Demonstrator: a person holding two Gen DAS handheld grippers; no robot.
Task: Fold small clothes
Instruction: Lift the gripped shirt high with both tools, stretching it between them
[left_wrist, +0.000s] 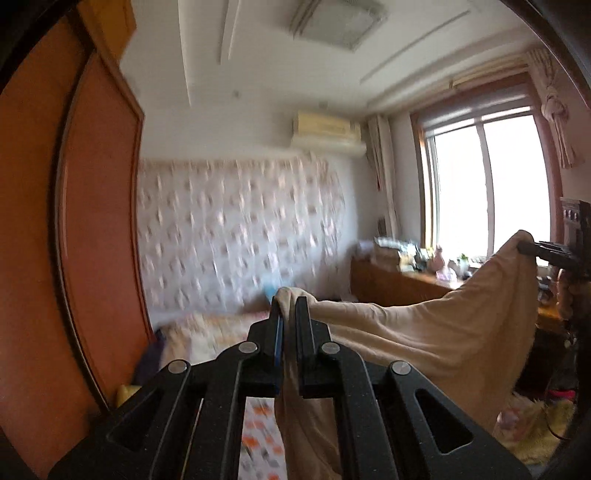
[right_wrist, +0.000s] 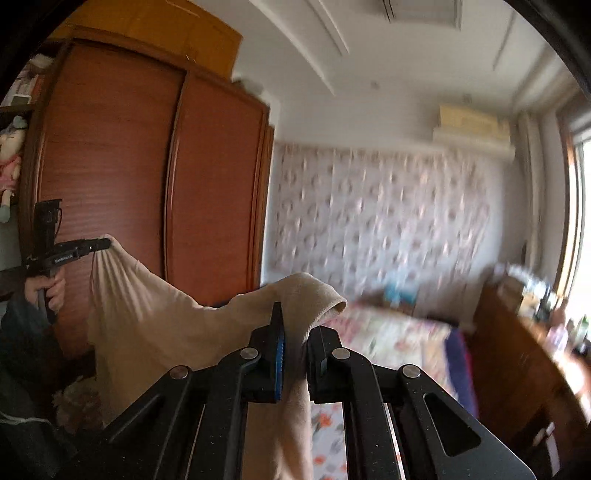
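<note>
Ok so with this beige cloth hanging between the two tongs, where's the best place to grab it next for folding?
Take the hanging bottom edge of the beige cloth, from below. Both tongs, left and right, already pinch its top corners, so it sags between them and the loose lower part drapes free.

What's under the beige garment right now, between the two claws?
The beige garment hangs in the air, stretched between left claw and right claw. A floral bedspread shows below; whatever lies behind the hanging cloth is hidden.
</note>
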